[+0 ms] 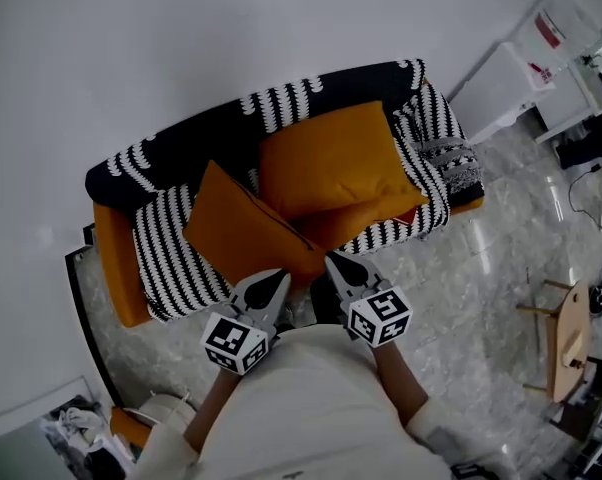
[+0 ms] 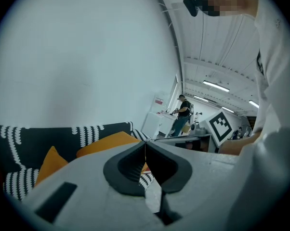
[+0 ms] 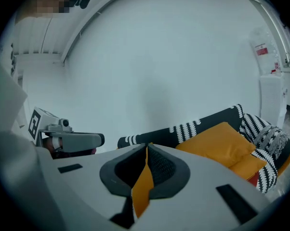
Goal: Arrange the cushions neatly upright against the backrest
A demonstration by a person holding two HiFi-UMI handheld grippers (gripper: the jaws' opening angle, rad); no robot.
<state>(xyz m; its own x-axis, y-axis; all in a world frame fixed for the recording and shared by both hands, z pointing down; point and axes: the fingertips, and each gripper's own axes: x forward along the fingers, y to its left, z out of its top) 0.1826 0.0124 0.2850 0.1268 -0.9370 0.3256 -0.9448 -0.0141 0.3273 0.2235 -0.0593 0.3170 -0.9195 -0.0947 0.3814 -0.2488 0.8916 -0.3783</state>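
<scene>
Red label (image 1: pixel 548 30) on the white cabinet (image 1: pixel 569 13): print too small to read; the sofa (image 1: pixel 171 253) stands on a marble floor (image 1: pixel 481 288) against a white wall (image 1: pixel 231 28); the rear cushion (image 1: pixel 326 158) and front cushion (image 1: pixel 236 223) lie tilted on its seat; your left gripper (image 1: pixel 281 276) and right gripper (image 1: pixel 333 260) are clenched, empty, near the front cushion; your torso hides both forearms.

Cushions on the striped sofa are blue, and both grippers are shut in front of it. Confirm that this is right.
Wrong on colour: the cushions are orange, not blue. The head view shows the rear cushion and the front cushion on the striped sofa. The left gripper and right gripper are indeed shut in front of it.
</scene>
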